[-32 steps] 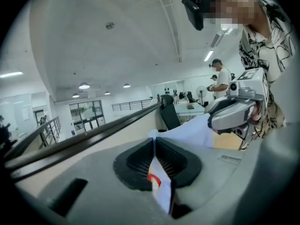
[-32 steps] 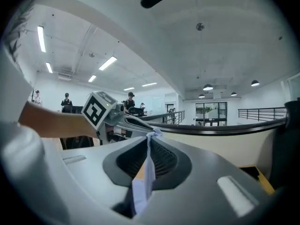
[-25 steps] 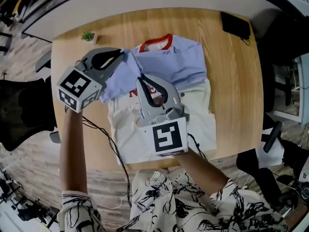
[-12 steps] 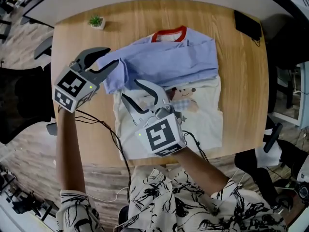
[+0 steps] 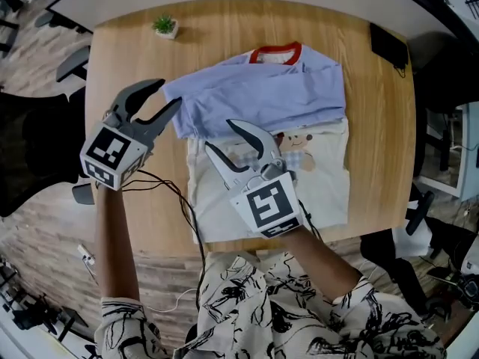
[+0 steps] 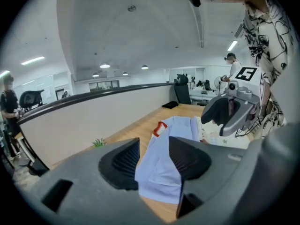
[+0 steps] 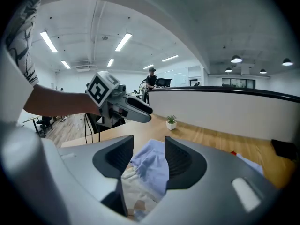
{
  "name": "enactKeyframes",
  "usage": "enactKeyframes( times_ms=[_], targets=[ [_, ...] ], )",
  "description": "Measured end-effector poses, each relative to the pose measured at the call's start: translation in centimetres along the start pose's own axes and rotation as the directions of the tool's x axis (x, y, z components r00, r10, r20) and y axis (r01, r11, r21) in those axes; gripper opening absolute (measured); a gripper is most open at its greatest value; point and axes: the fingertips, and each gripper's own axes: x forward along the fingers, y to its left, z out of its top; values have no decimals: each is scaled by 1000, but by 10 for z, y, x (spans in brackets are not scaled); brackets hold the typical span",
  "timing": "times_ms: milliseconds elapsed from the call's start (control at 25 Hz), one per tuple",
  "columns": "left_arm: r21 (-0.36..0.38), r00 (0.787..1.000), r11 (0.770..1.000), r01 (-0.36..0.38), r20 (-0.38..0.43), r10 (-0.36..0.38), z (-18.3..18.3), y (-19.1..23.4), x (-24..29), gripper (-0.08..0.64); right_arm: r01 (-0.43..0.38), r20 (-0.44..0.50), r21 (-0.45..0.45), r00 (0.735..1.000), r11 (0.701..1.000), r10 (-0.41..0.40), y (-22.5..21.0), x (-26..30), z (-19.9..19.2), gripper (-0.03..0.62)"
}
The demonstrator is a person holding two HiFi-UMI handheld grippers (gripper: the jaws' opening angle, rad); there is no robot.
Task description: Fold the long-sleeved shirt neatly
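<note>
The long-sleeved shirt [image 5: 322,178] lies flat on the wooden table [image 5: 127,66], with its cream body toward me and its red collar [image 5: 275,53] at the far side. Its light blue sleeves [image 5: 262,96] are folded across the chest. My left gripper [image 5: 159,97] hovers just left of the sleeve's left end, its jaws opening with nothing pressed between them. My right gripper [image 5: 223,137] is over the shirt's left-middle part, its jaws also opening and empty. In the left gripper view the blue sleeve [image 6: 161,163] lies beyond the jaws. In the right gripper view the blue cloth [image 7: 152,165] does the same.
A small potted plant [image 5: 165,26] stands at the table's far left corner. A black flat object [image 5: 389,45] lies at the far right edge. Cables trail from both grippers over the near table edge. Black chairs stand left of the table.
Both grippers were shut on the blue sleeve. They have let it go, opened, and drawn back to the left and toward me. The sleeve now lies flat across the shirt.
</note>
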Motion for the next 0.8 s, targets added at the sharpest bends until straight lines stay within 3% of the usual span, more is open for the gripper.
enactKeyframes(
  times_ms=[120,240,520,800],
  targets=[
    [-12,995,1000,-25,100,26,17,-17,-39,222,76,25,-2,997,997,-76,-8,-27,6,227],
    [-83,977,995,-57,199,73,33,-44,-81,233,143,43,-31,989,989,-141,-17,-61,9,234],
    [-209,955,963,-170,207,214,13,-119,-157,236,276,20,-50,961,960,-275,-45,-165,-27,242],
    [-227,932,933,-279,172,320,5,-210,-213,235,341,33,-42,940,939,-340,-38,-281,-81,242]
  ],
)
